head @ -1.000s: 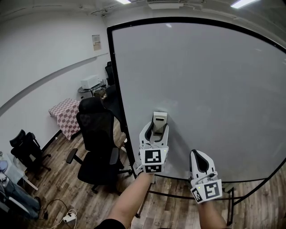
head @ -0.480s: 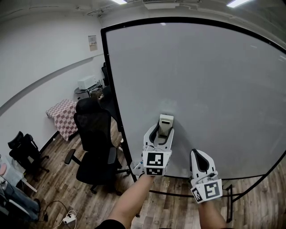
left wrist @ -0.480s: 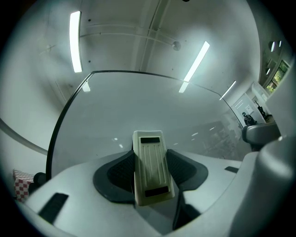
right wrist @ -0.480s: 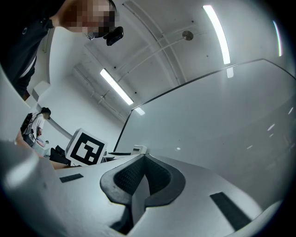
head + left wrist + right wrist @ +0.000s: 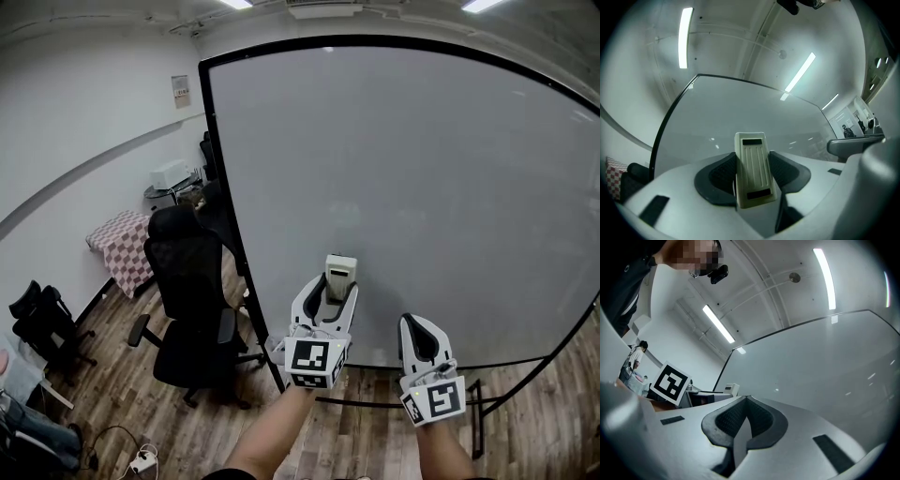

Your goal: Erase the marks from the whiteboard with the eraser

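A large black-framed whiteboard (image 5: 412, 178) stands in front of me, and I see no marks on its grey surface. My left gripper (image 5: 332, 287) is shut on a pale ribbed eraser (image 5: 338, 276), whose top end lies near the board's lower part; whether it touches the board I cannot tell. In the left gripper view the eraser (image 5: 753, 168) sits upright between the dark pads, with the whiteboard (image 5: 740, 112) behind. My right gripper (image 5: 419, 339) hangs lower right, shut with nothing in it. Its jaws meet in the right gripper view (image 5: 746, 420).
A black office chair (image 5: 187, 291) stands left of the board's frame on the wood floor (image 5: 122, 403). A table with a checkered cloth (image 5: 117, 244) is against the left wall. Another dark chair (image 5: 37, 323) and a power strip (image 5: 142, 459) sit at the lower left.
The view has shifted, so the board's left edge sits farther left. My left gripper with the eraser moved slightly right, then back down-left. The right gripper stayed put.
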The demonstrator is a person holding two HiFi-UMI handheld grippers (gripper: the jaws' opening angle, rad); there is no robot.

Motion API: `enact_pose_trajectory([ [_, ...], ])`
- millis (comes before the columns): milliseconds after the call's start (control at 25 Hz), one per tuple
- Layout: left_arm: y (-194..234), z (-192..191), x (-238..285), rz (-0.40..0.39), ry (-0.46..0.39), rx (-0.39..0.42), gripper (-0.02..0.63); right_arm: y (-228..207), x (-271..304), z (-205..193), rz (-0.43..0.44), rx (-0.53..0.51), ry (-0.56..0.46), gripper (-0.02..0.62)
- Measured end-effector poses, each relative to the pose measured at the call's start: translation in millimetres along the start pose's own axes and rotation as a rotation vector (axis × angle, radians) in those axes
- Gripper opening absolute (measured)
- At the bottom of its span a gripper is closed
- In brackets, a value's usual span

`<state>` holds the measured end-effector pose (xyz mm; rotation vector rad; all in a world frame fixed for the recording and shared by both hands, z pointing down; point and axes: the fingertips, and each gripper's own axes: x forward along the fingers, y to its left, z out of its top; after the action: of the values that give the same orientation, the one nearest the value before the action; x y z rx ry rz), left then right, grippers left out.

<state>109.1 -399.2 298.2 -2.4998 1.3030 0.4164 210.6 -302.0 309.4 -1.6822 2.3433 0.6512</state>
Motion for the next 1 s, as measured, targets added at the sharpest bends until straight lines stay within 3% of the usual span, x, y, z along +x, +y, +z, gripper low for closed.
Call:
enact_pose_trajectory([
  [440,1.4,-21.5,-67.9,-0.028,0.068,-0.013,0.241,15.8,-9.8,-4.7,0.022,0.0,0.029,0.02],
  [1000,-0.9,-51.8,-137.3,0.038,0.153,-0.067,0.241,35.4,-39.8,-54.1,0.025,0.061,0.16,0.02],
])
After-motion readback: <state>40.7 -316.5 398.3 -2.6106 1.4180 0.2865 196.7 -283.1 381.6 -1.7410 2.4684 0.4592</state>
